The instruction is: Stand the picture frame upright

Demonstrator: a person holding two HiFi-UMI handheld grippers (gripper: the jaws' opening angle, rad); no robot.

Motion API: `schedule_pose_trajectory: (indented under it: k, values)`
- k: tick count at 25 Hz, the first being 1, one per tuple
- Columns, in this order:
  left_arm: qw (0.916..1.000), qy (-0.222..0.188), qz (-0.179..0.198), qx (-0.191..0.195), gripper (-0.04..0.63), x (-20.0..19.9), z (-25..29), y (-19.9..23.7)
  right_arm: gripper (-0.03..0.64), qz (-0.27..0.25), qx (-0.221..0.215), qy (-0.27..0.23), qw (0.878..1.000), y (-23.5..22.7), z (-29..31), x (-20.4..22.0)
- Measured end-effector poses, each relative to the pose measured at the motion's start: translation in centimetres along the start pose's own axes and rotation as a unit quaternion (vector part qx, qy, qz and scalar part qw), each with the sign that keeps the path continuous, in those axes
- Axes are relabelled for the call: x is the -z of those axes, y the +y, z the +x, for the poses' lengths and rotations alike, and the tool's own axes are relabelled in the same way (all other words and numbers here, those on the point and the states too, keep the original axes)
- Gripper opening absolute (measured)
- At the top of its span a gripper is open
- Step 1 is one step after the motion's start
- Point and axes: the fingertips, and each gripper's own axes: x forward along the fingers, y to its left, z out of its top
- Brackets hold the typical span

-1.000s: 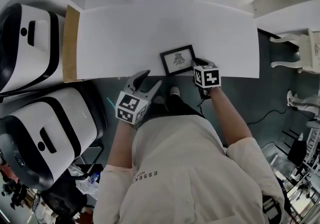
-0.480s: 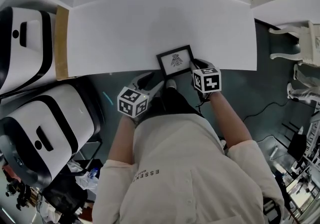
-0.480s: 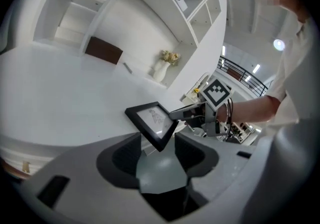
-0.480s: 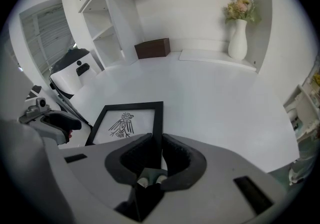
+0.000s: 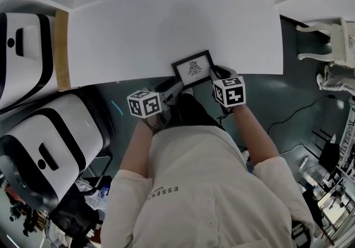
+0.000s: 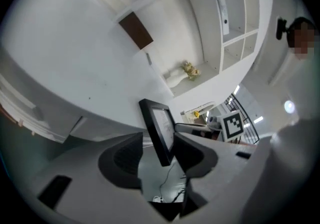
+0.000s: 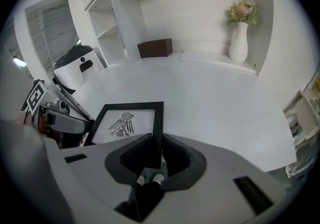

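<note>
A small black picture frame (image 5: 193, 68) with a bird drawing lies at the near edge of the white table (image 5: 166, 25). My right gripper (image 5: 217, 73) is shut on the frame's right edge; in the right gripper view both pads pinch that edge of the frame (image 7: 127, 123), with the gripper (image 7: 156, 155) low in the picture. My left gripper (image 5: 169, 87) reaches the frame's near-left corner. In the left gripper view the frame (image 6: 157, 130) stands edge-on between the closing jaws of the gripper (image 6: 159, 160). It lies against the right-hand pad and a gap remains on the other side.
A white vase with flowers (image 7: 240, 37) and a dark brown box (image 7: 155, 47) stand at the table's far side. Two big white-and-black machines (image 5: 33, 47) crowd the left. A white chair (image 5: 338, 41) and a floor cable (image 5: 294, 114) are on the right.
My left gripper has moved up and to the right from below the table edge until its jaws are around the frame's near-left corner. The right gripper has kept its hold.
</note>
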Motion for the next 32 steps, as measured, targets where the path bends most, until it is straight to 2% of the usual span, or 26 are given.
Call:
schedule_pose_trajectory:
  k: [3,7,11,14,17,26,29,32]
  values:
    - [0.9987,0.007,-0.049,0.012,0.192,0.5,0.6,0.6,0.077,-0.004,-0.002,0.000,1.000,-0.1,-0.2,0.3]
    - [0.9945,0.014,-0.095,0.042,0.192,0.8,2.0,0.1,0.077,-0.007,-0.003,-0.001,1.000,-0.2,-0.3,0.6]
    - [0.9862,-0.008,-0.150,0.070,0.185,0.3,3.0,0.0,0.077,-0.015,-0.011,0.001,1.000,-0.2,-0.3,0.7]
    - [0.9803,-0.020,-0.183,0.073,0.129,0.0,3.2,0.2,0.077,-0.030,-0.019,0.003,0.999,-0.2,-0.4,0.8]
    - [0.9797,-0.017,-0.185,0.075,0.081,0.1,3.1,-0.2,0.077,-0.033,-0.025,0.004,0.999,-0.1,-0.5,1.0]
    - [0.9784,-0.009,-0.186,0.089,0.074,0.4,2.7,-1.1,0.084,-0.029,-0.064,-0.007,0.997,-0.2,-0.4,1.1]
    - [0.9812,-0.005,-0.168,0.096,0.074,0.4,2.2,-1.6,0.141,-0.010,-0.094,-0.023,0.995,-0.2,-0.8,1.0]
    - [0.9841,0.005,-0.146,0.101,0.072,0.3,1.8,-2.3,0.194,0.021,-0.144,-0.050,0.988,0.1,-1.7,0.2]
